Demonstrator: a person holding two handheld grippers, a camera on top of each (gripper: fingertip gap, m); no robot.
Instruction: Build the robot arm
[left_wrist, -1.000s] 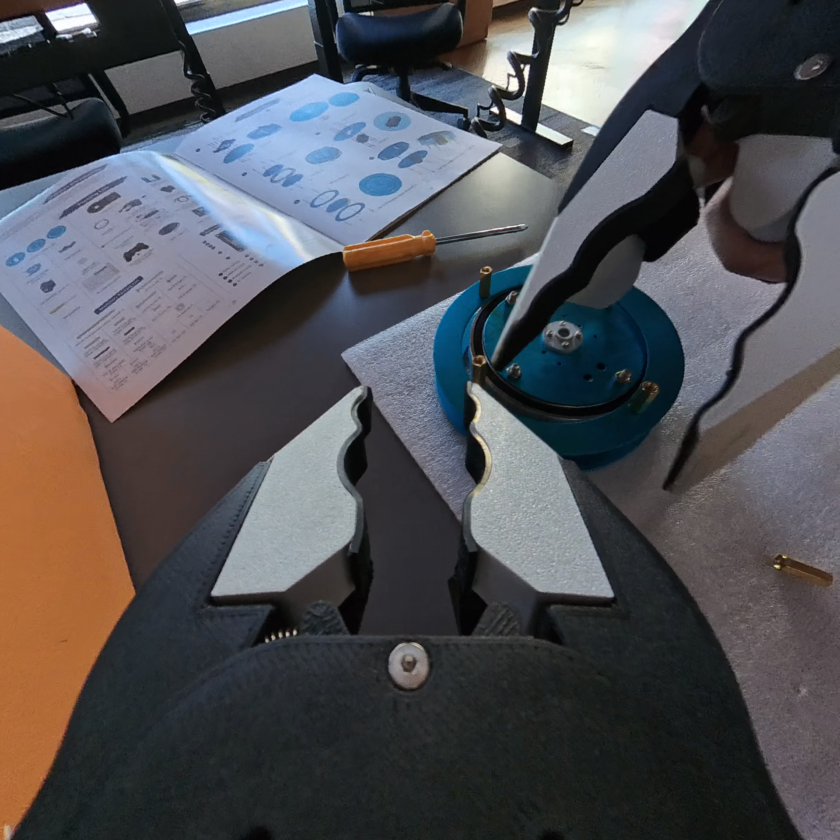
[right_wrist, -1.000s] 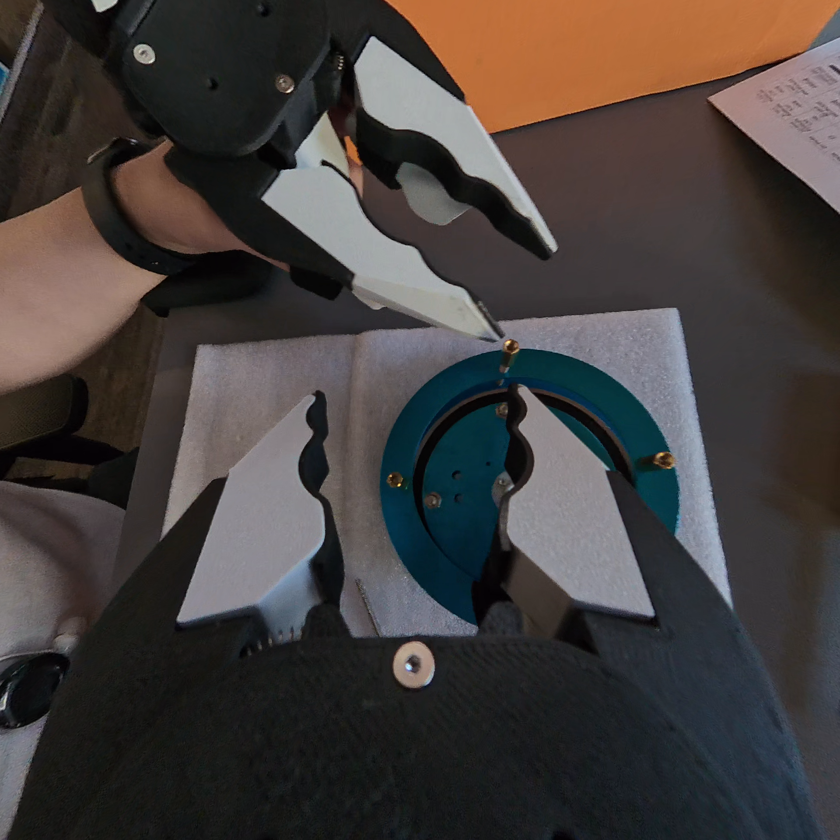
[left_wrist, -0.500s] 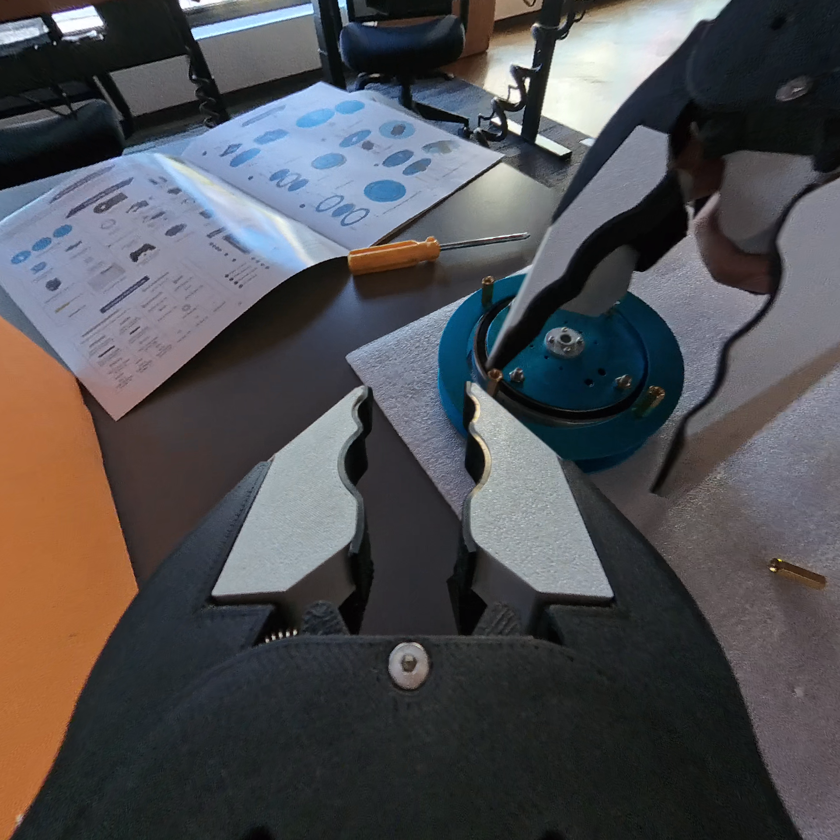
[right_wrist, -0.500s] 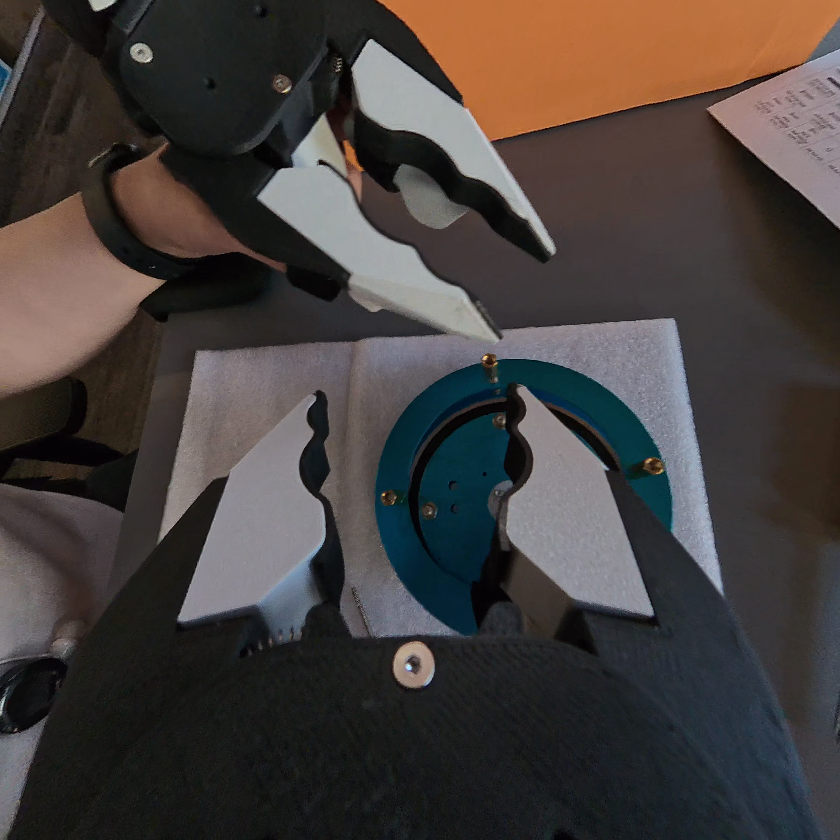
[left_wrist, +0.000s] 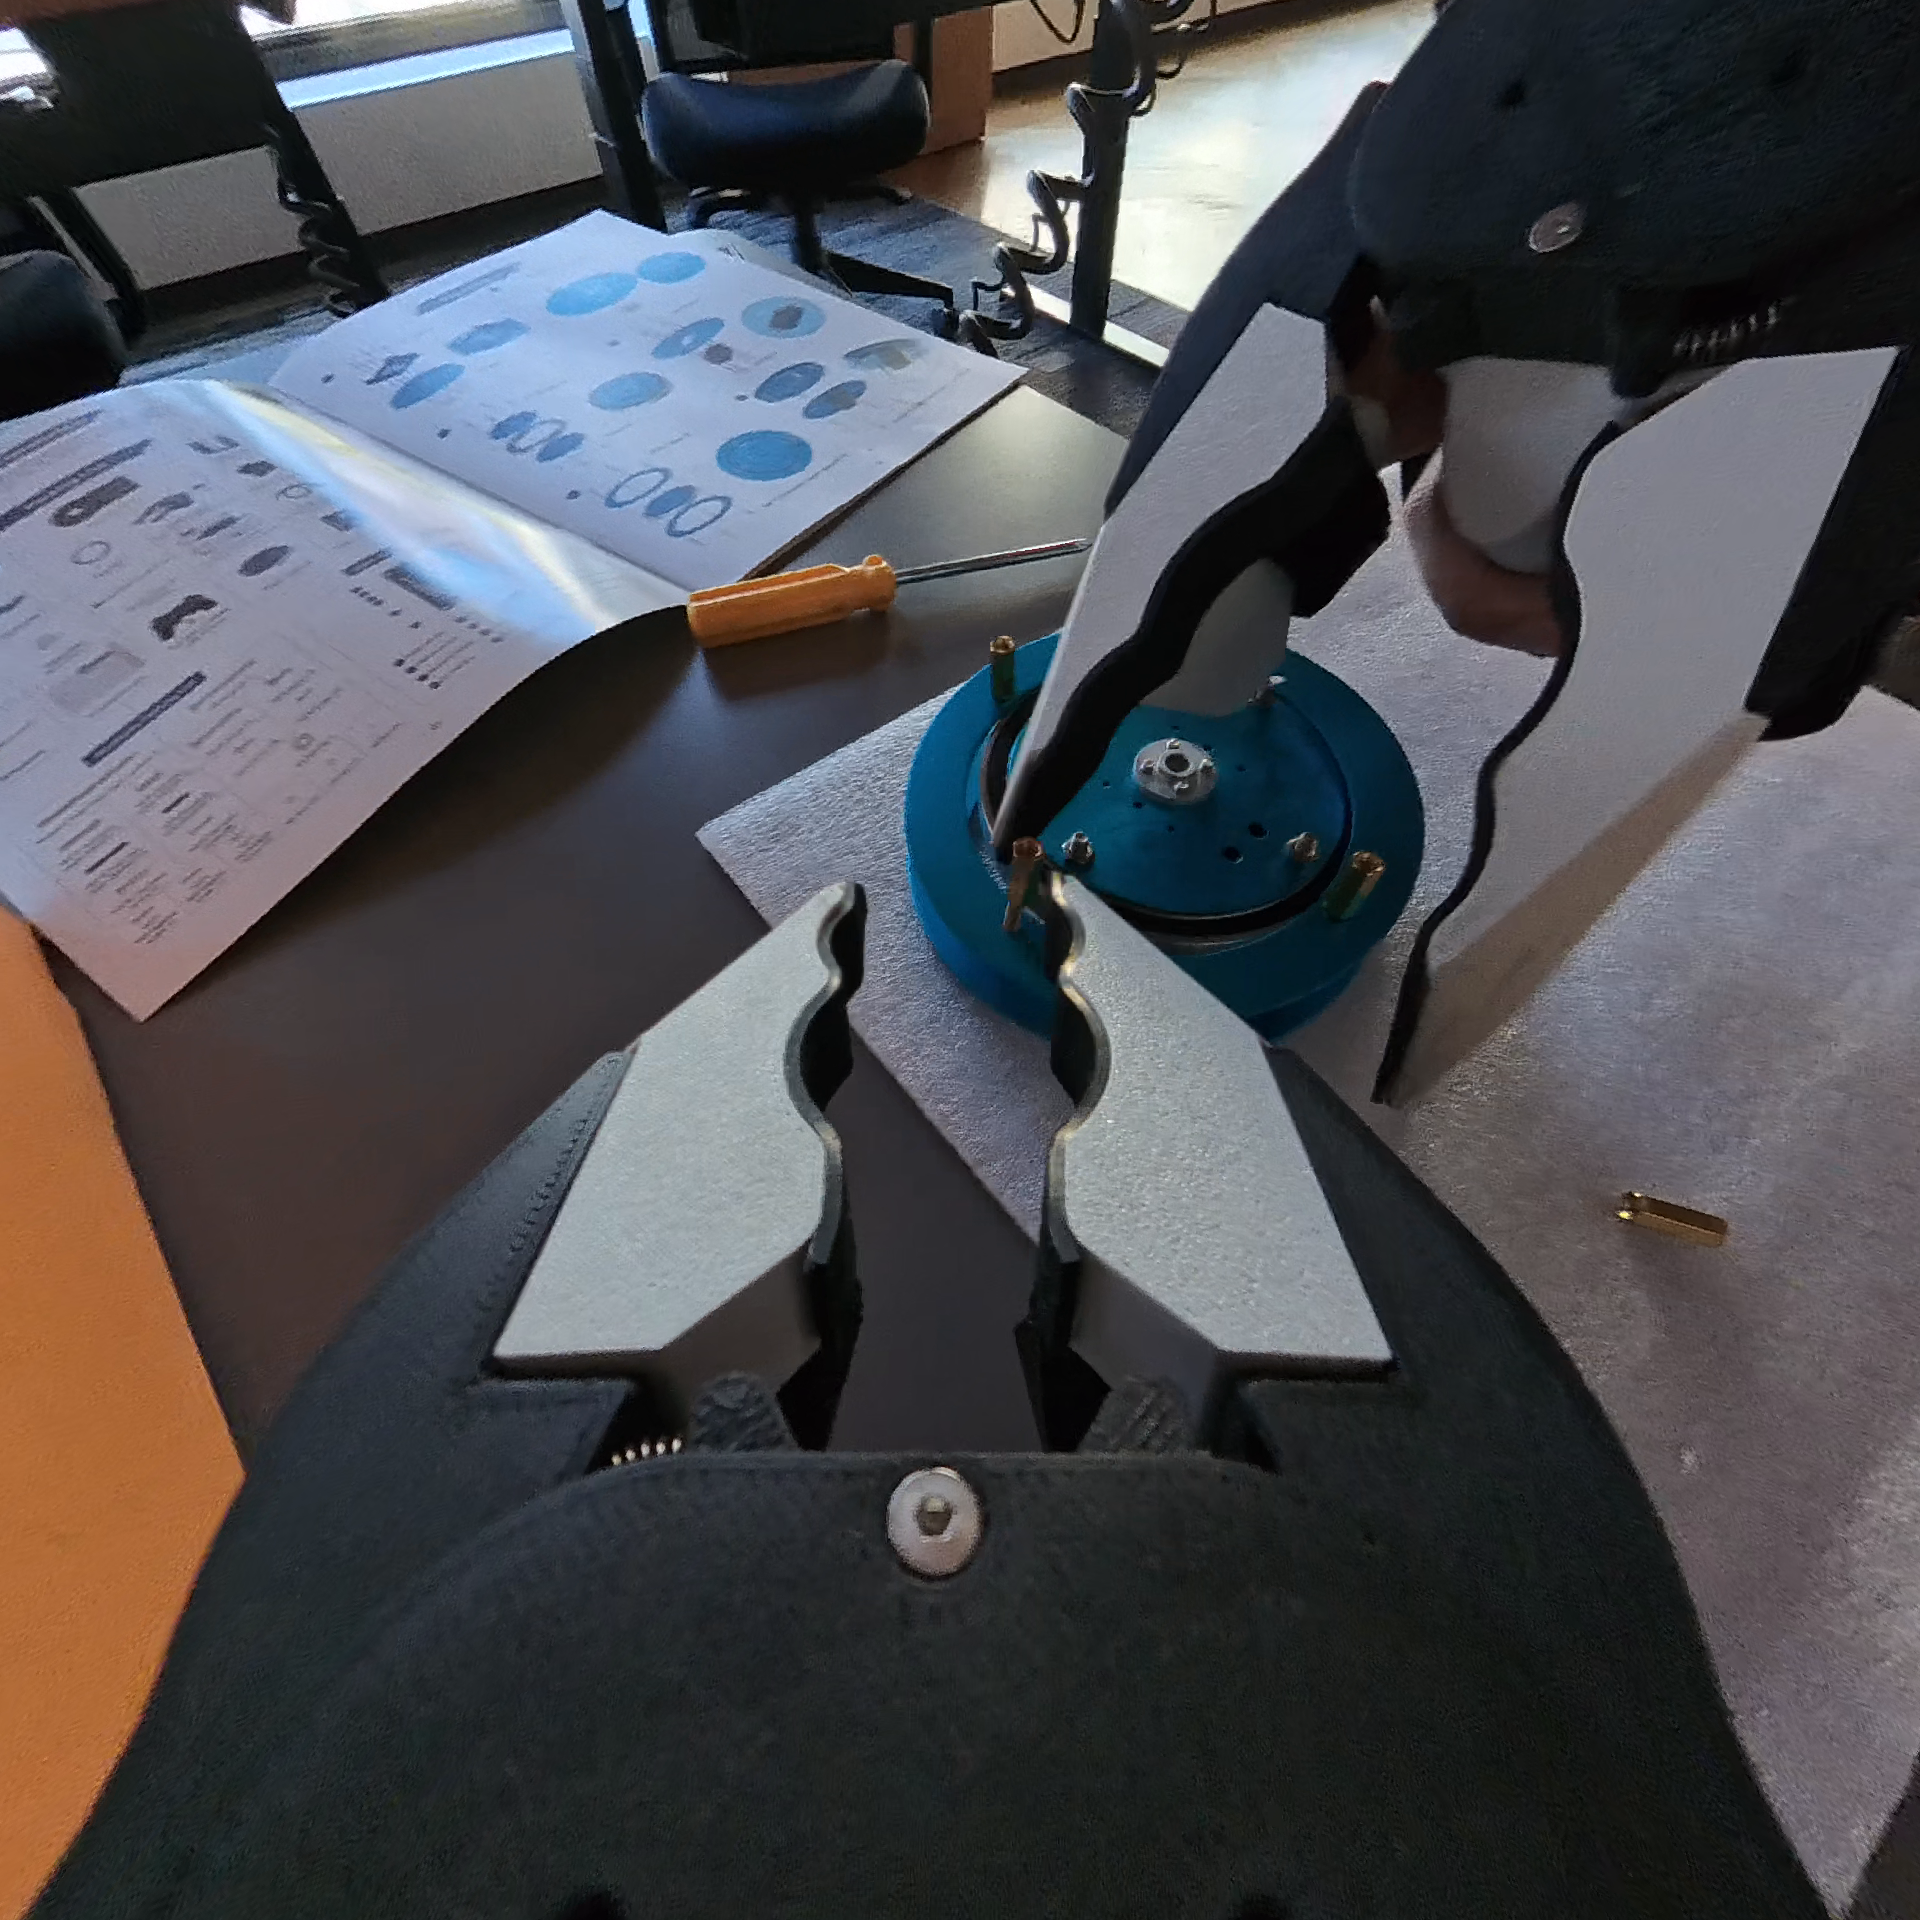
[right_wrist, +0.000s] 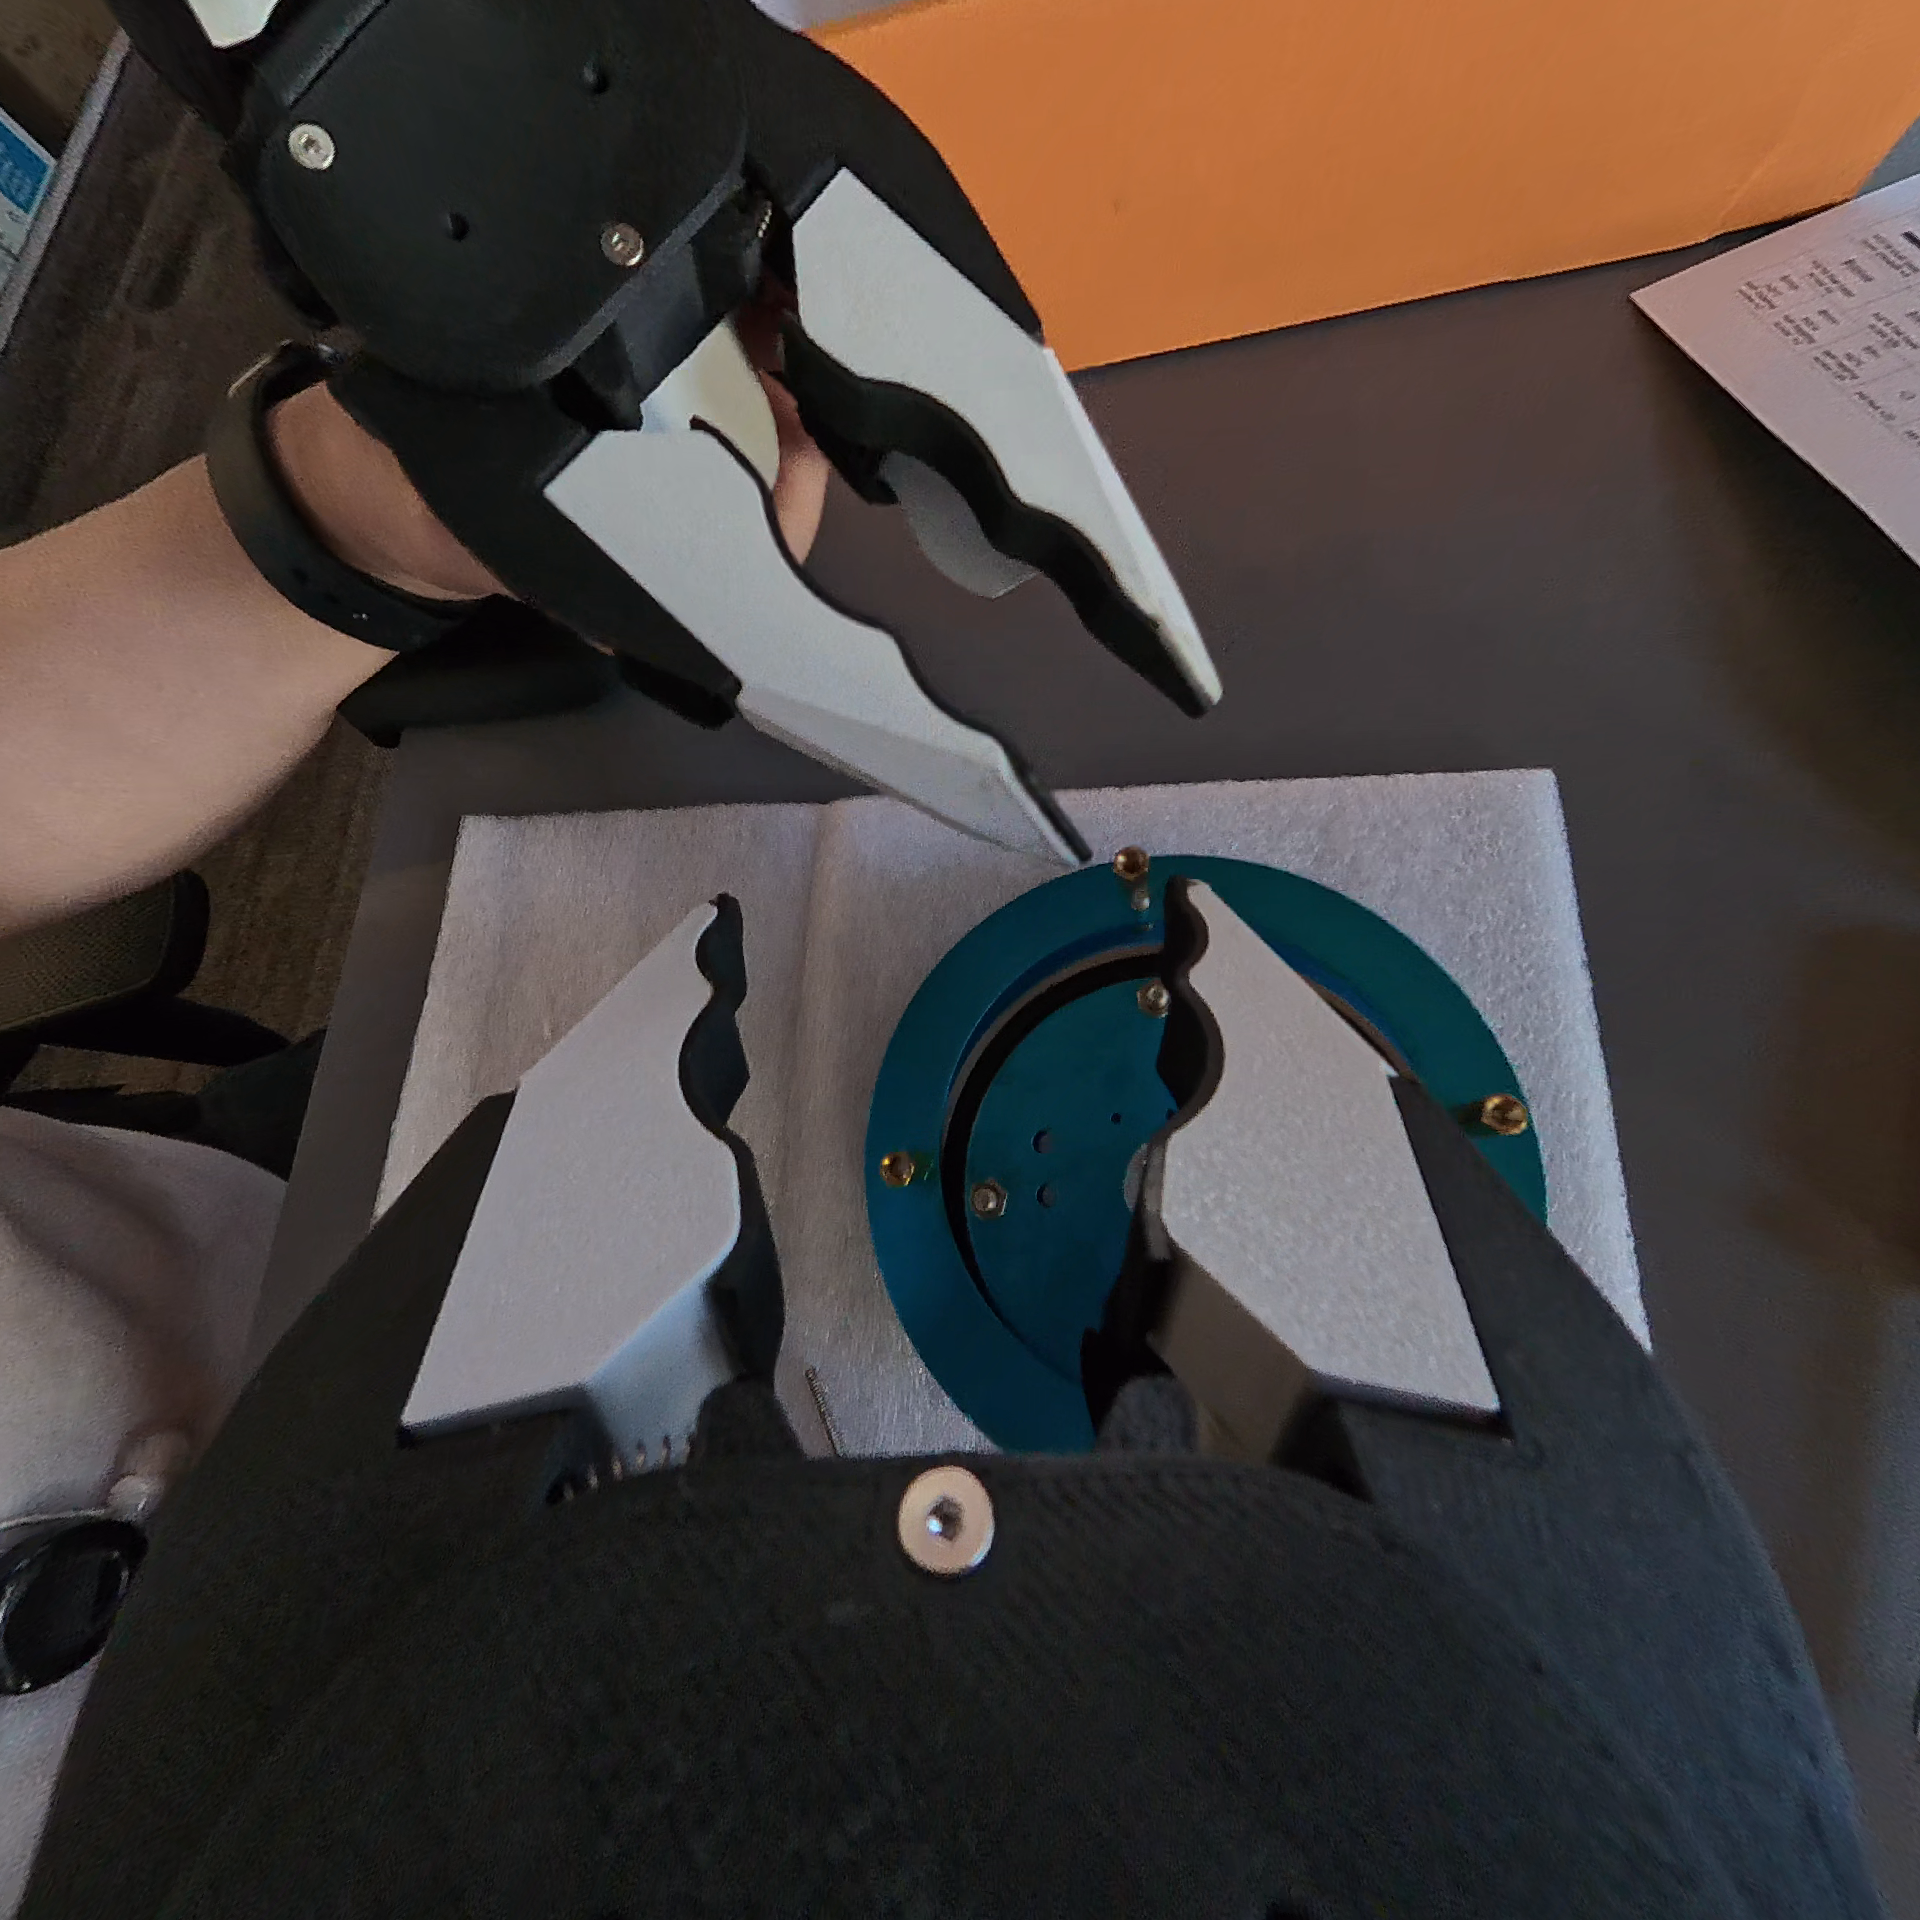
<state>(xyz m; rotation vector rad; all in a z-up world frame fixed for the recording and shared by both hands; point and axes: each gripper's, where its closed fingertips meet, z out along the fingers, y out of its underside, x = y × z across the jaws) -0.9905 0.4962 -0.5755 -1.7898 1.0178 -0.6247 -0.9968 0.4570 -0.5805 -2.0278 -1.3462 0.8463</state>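
A round blue metal disc (left_wrist: 1164, 831) lies flat on white foam sheet (left_wrist: 1621, 1039), three brass standoffs (left_wrist: 1023, 878) upright on its rim, both open tongs tips beside one.

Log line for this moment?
left gripper: open, at brass standoff | right gripper: open, over blue disc | foam: under disc

Office doubling as an assembly bench: dark desk (left_wrist: 436, 997), swivel chair (left_wrist: 790, 114) on a wood floor behind, desk legs with coiled cables (left_wrist: 1049, 239) hanging off them. Bench clutter says hardware work: open parts manual (left_wrist: 343, 540), orange screwdriver (left_wrist: 800, 597), foam sheet (left_wrist: 1621, 1091) under a blue machined disc (left_wrist: 1174, 831) with brass standoffs (left_wrist: 1671, 1218).
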